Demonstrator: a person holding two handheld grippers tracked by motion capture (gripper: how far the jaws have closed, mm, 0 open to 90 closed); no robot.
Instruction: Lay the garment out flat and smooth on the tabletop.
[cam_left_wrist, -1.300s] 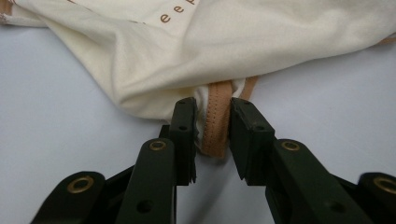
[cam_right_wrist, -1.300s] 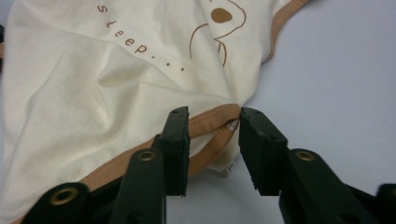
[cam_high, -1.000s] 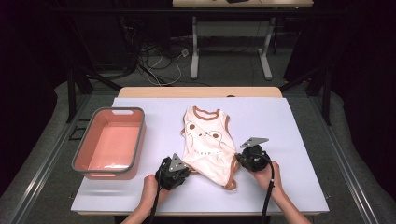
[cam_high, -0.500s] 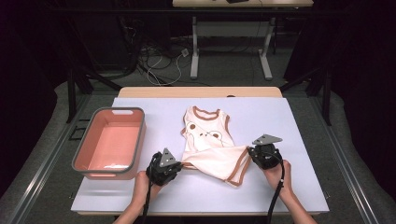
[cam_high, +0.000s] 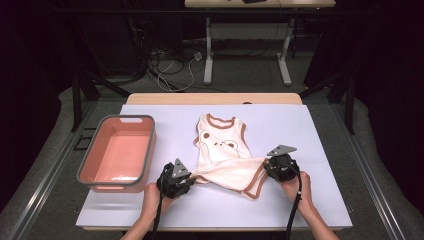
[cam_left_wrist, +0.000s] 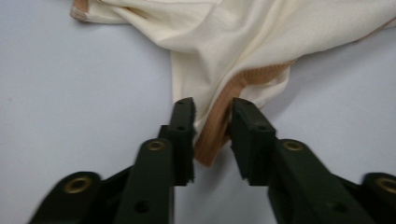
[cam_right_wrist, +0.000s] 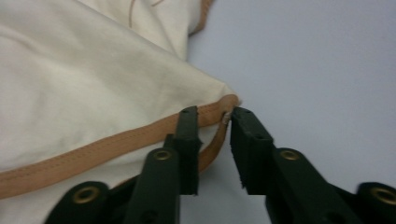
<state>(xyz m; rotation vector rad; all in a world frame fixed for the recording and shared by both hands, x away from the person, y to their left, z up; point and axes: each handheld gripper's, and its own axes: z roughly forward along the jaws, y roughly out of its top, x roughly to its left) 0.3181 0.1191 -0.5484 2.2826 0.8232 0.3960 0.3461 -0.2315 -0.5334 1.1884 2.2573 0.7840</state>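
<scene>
- The cream sleeveless baby top (cam_high: 226, 159) lies near the middle of your white bench (cam_high: 325, 200), its lower half folded up over the body, so the tan-bound hem now runs across between your two hands.
- A second ago the top lay flat at full length, with your hands close to its bottom corners; since then the lower part has come up and over, and your hands sit wider apart along the fold.
- Your left hand-held gripper (cam_left_wrist: 212, 108) has just been opening: its jaws stand apart, with the tan-trimmed corner of the cloth loose in the gap, let go rather than pinched.
- Your right hand-held gripper (cam_right_wrist: 215, 114) has also just been opening; the tan binding at the other corner lies between its parted jaws, no longer clamped.
- The fabric looks like soft, matte knit, creased at the fold, with a stitched ribbed tan band at the hem, neck and armholes, and a brown bear print on the chest.
- The salmon-pink plastic tub (cam_high: 90, 159), rectangular with a grey rim, stands well apart at the bench's left.
</scene>
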